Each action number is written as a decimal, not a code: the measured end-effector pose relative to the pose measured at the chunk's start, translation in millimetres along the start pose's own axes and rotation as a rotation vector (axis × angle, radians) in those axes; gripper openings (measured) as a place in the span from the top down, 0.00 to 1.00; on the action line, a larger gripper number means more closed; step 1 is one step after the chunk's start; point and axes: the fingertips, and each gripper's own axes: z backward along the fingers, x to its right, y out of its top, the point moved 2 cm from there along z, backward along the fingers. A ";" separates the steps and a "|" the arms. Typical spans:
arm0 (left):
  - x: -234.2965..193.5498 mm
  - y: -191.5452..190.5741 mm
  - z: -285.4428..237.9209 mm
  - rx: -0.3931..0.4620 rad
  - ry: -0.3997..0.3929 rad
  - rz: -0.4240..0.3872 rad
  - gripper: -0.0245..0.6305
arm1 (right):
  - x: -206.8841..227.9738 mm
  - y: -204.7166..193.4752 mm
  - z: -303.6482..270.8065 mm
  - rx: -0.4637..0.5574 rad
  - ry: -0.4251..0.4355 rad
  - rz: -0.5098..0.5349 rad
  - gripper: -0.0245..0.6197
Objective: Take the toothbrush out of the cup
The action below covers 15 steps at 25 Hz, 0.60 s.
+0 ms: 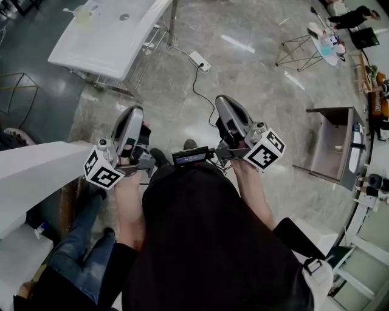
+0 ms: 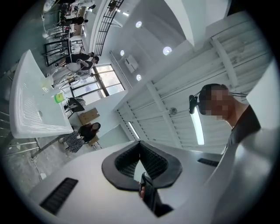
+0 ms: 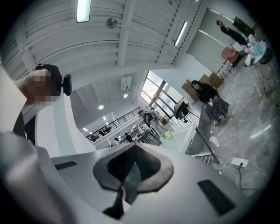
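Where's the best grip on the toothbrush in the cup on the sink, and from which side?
Grip the toothbrush on the bare stretch standing out of the cup on the sink, coming from above: the cup's wall covers the rest. It seems to lean left in the head view, but is too small to be sure.

Large open work hall, polished stone floor (image 1: 243,73), white table (image 1: 103,45), mezzanine railing (image 3: 112,120), strip light (image 3: 83,11)

A white power strip (image 1: 199,61) lies on the marble floor (image 1: 255,79) well beyond the jaws. A brown cabinet (image 1: 333,143) stands right of them, a wire frame (image 1: 299,50) farther off.
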 end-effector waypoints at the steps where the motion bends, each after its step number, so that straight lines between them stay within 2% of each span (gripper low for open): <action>1: 0.3 1.5 0.7 0.003 0.002 0.003 0.95 | -1.9 0.7 -1.2 -0.002 -0.001 0.001 0.95; 7: -11.4 18.3 27.8 0.016 -0.013 0.011 0.95 | -18.2 -22.6 -20.5 -0.013 -0.007 0.021 0.95; 15: -19.9 31.5 41.9 0.022 -0.029 0.022 0.95 | -29.6 -32.1 -33.0 -0.003 -0.025 0.030 0.95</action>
